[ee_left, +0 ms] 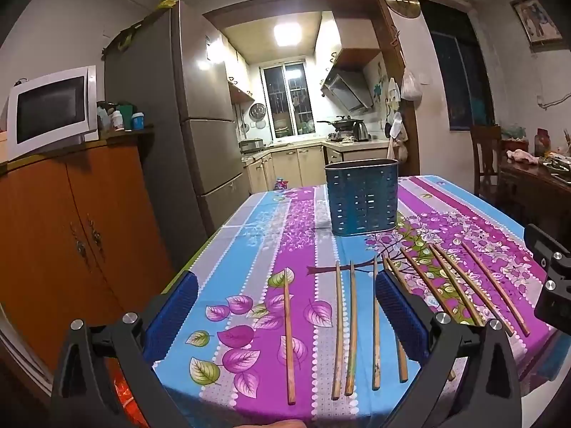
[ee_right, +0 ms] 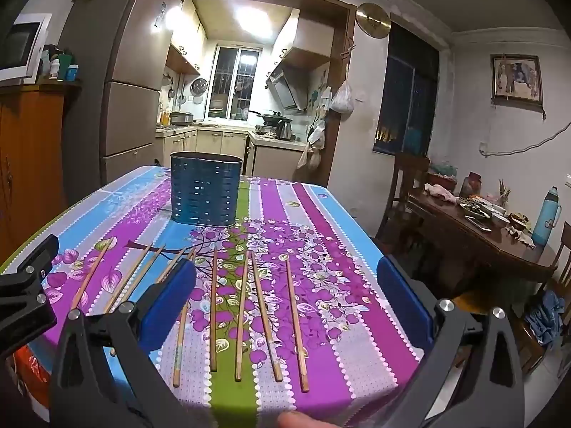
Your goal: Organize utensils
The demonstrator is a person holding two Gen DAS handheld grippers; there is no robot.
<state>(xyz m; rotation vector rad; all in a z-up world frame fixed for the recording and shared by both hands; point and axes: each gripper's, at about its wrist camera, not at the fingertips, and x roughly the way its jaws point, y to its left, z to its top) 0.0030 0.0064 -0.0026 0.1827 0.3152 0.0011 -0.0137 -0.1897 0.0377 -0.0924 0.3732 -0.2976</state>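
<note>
From the left wrist view, the left gripper (ee_left: 285, 306) hovers level above the near edge of the table (ee_left: 249, 221), its blue-padded jaws spread wide and gripping nothing. Between and beyond them lie the wooden chopsticks (ee_left: 351, 324) — a loose row across the flowered tablecloth, roughly parallel and pointing away from the camera, the rightmost ones fanning out to the right. The blue perforated utensil holder (ee_left: 362, 196) stands upright farther back, well apart from the row. The right gripper (ee_left: 555, 278) shows at the right edge, only its dark body in sight.

From the right wrist view, the right gripper (ee_right: 285, 296) is likewise held low over the table's near side, jaws released and wide, framing the right-hand chopsticks (ee_right: 262, 314) — none touched. The holder (ee_right: 205, 189) stands behind them, left of centre.
</note>
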